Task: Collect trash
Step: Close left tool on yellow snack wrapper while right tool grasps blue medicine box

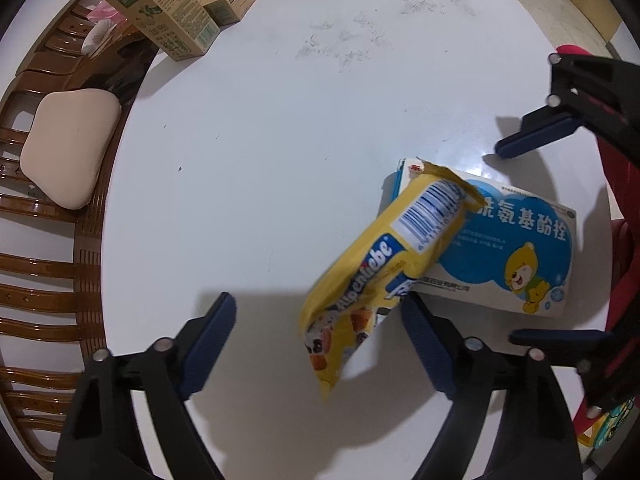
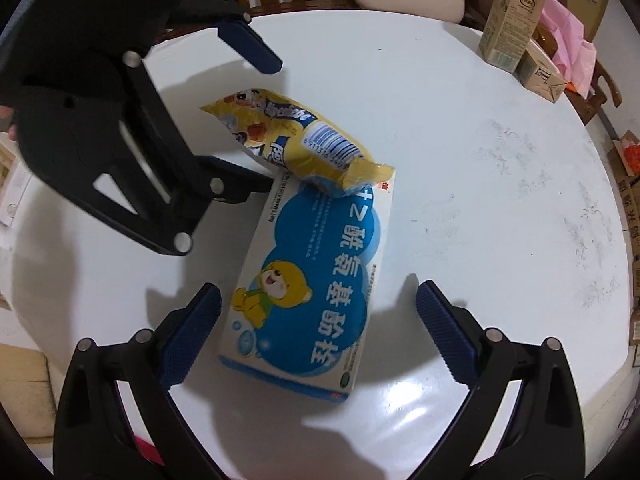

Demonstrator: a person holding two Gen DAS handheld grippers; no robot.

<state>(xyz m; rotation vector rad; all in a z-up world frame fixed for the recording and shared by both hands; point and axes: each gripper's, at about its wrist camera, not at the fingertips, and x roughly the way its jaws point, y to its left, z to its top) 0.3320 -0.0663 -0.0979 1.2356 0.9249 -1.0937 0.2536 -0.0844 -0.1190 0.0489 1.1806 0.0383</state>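
Note:
A yellow Alpenliebe candy wrapper [image 1: 384, 256] lies on the white round table [image 1: 280, 140], its far end resting on a blue and white medicine box [image 1: 516, 248]. My left gripper [image 1: 316, 336] is open, its fingers on either side of the wrapper's near end. In the right wrist view the box [image 2: 316, 280] lies flat between my open right gripper's fingers [image 2: 318, 332], with the wrapper [image 2: 296, 140] on its far end. The left gripper [image 2: 256, 120] shows there at upper left. The right gripper [image 1: 532, 240] shows at the right of the left wrist view.
Two milk cartons [image 1: 172, 12] stand and lie at the table's far edge, also in the right wrist view [image 2: 516, 28]. A wooden chair with a beige cushion [image 1: 68, 144] stands beside the table. Pink plastic [image 2: 568, 48] lies behind the cartons. Cardboard boxes [image 2: 628, 160] are on the floor.

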